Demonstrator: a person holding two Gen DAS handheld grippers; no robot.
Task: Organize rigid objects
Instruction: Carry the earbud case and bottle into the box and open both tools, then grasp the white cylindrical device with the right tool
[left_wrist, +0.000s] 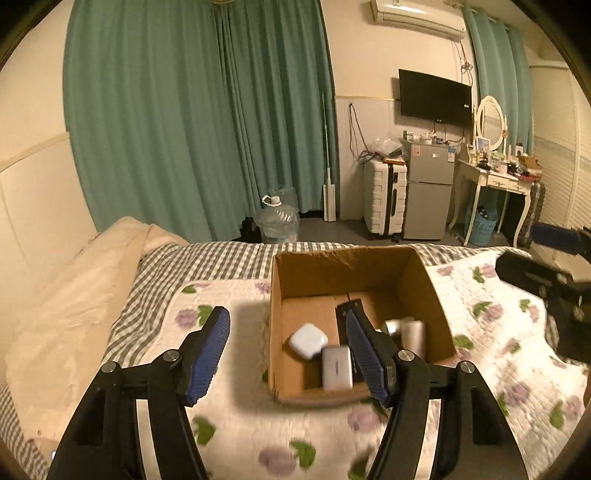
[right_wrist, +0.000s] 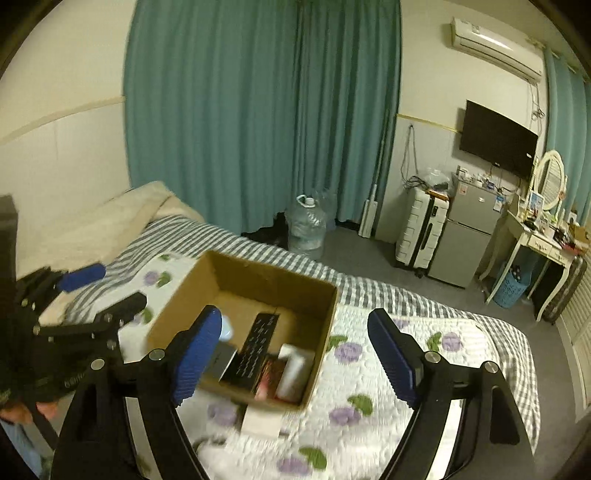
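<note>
An open cardboard box (left_wrist: 413, 280) stands on the bed; it also shows in the right wrist view (right_wrist: 177, 295). Inside lie a white square charger (left_wrist: 307, 340), a silver flat case (left_wrist: 336, 367), a black remote (right_wrist: 258, 343), a silver cylinder (left_wrist: 413, 336) and a reddish packet (right_wrist: 269, 373). My left gripper (left_wrist: 288, 326) is open and empty above the box's near left side. My right gripper (right_wrist: 295, 325) is open and empty above the box's near edge. A flat pale box (right_wrist: 262, 421) lies on the quilt just in front of the cardboard box.
The bed has a floral quilt (left_wrist: 229, 424) over a checked sheet (left_wrist: 221, 258), with a cream duvet (left_wrist: 66, 295) at left. Beyond stand a water jug (left_wrist: 277, 221), a white suitcase (left_wrist: 384, 195), a small fridge (left_wrist: 428, 192) and a dressing table (left_wrist: 495, 181).
</note>
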